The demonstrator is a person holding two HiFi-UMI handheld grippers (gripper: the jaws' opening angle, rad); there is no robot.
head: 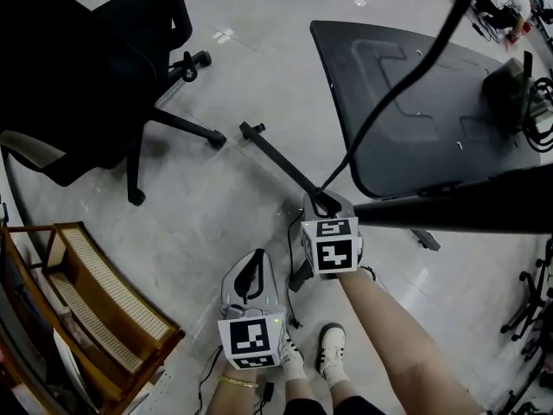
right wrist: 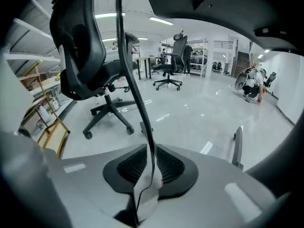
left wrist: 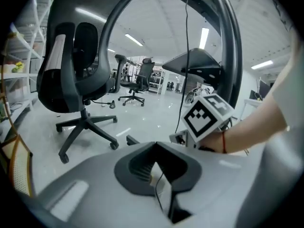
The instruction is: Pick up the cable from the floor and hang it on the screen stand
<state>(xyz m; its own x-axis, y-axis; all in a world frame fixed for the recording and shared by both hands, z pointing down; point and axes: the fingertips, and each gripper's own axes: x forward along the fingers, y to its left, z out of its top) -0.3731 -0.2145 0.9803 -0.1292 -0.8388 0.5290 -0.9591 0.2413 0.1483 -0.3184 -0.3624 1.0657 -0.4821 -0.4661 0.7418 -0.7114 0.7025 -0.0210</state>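
Note:
A thick black cable (head: 406,80) rises from my right gripper (head: 324,201) to the top right, passing in front of the big black screen (head: 432,137) of the screen stand. In the right gripper view the cable (right wrist: 135,89) climbs out from between the jaws of the right gripper (right wrist: 151,160), which stand slightly apart on either side of it. A thinner stretch of cable dangles below toward the floor. My left gripper (head: 251,275) hangs lower and to the left, and in its own view the left gripper (left wrist: 154,163) has its tips together and holds nothing. One stand leg (head: 276,158) lies on the floor.
A black office chair (head: 104,67) stands at the left, with a wooden rack (head: 95,309) below it. The person's shoes (head: 331,344) are under the grippers. Cables and gear (head: 527,93) crowd the right edge. A dark bar (head: 449,210) crosses beside the right gripper.

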